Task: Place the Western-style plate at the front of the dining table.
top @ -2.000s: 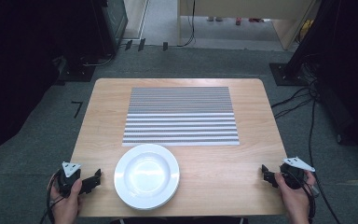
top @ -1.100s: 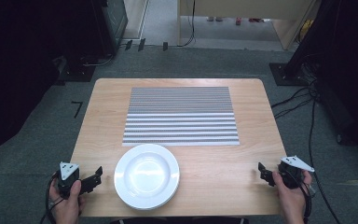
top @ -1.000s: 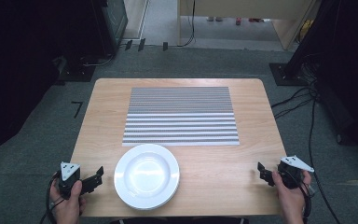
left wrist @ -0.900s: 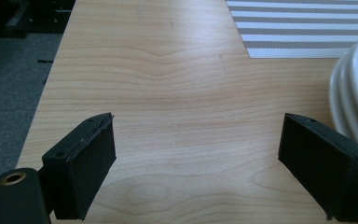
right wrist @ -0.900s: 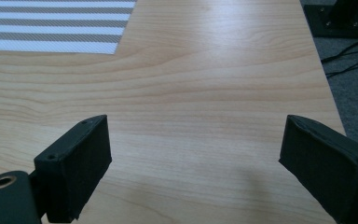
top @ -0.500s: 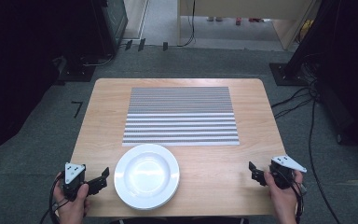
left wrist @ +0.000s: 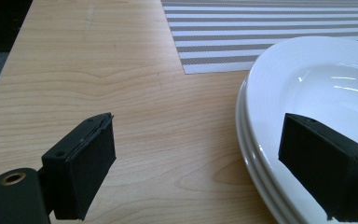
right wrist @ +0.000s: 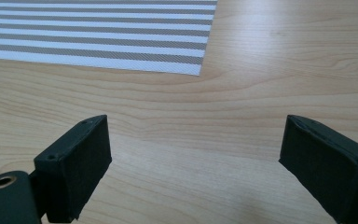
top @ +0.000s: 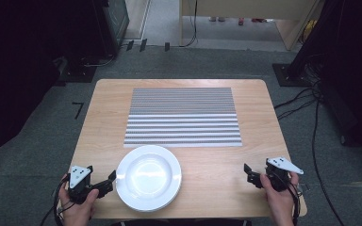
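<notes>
A stack of white plates (top: 148, 177) sits near the front edge of the wooden table (top: 264, 117), just below a grey-and-white striped placemat (top: 183, 117). My left gripper (top: 111, 179) is open at the plates' left rim. In the left gripper view its right jaw hangs over the plate rim (left wrist: 261, 140) and its left jaw over bare wood, around gripper midpoint (left wrist: 214, 163). My right gripper (top: 249, 173) is open above bare wood at the front right, apart from the plates; the mat corner (right wrist: 186, 60) lies ahead of it, beyond gripper midpoint (right wrist: 196, 158).
The table stands on grey carpet. Cables (top: 311, 117) run across the floor to the right, and dark equipment stands at the back left (top: 99, 33). Bare wood lies between the plates and the right gripper.
The right gripper has moved left along the front edge toward the plates. The left gripper has edged right up to the plate rim. Plates and mat have not moved.
</notes>
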`<state>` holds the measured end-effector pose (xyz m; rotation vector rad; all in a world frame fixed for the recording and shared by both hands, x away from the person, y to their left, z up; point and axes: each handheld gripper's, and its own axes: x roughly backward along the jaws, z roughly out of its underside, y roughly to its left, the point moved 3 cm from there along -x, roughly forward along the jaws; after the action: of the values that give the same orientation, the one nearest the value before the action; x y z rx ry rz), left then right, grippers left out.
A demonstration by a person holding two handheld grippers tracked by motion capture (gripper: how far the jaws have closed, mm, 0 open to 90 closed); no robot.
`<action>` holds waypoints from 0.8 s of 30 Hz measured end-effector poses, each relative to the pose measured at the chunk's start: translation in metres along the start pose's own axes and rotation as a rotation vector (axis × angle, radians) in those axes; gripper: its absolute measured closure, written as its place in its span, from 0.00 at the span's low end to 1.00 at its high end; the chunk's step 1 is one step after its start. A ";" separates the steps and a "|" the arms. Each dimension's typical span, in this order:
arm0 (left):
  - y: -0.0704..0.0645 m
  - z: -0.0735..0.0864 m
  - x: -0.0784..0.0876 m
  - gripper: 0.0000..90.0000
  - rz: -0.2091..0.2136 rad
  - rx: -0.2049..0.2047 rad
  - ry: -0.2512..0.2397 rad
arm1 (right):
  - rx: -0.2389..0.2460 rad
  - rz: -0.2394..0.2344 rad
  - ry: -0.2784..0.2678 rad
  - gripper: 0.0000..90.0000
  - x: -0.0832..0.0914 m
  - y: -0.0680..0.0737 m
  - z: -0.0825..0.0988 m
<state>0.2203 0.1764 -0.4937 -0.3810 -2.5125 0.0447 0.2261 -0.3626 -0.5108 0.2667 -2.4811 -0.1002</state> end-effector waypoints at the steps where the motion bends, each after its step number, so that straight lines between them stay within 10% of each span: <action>1: -0.001 0.000 0.000 0.12 0.004 0.000 0.000 | 0.004 -0.003 0.000 0.09 0.000 0.002 0.000; 24: -0.022 0.000 -0.001 0.12 0.066 -0.030 0.004 | 0.035 -0.119 -0.005 0.09 -0.004 0.048 -0.002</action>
<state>0.2149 0.1554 -0.4919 -0.4760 -2.4985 0.0317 0.2223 -0.3148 -0.5047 0.4299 -2.4733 -0.1073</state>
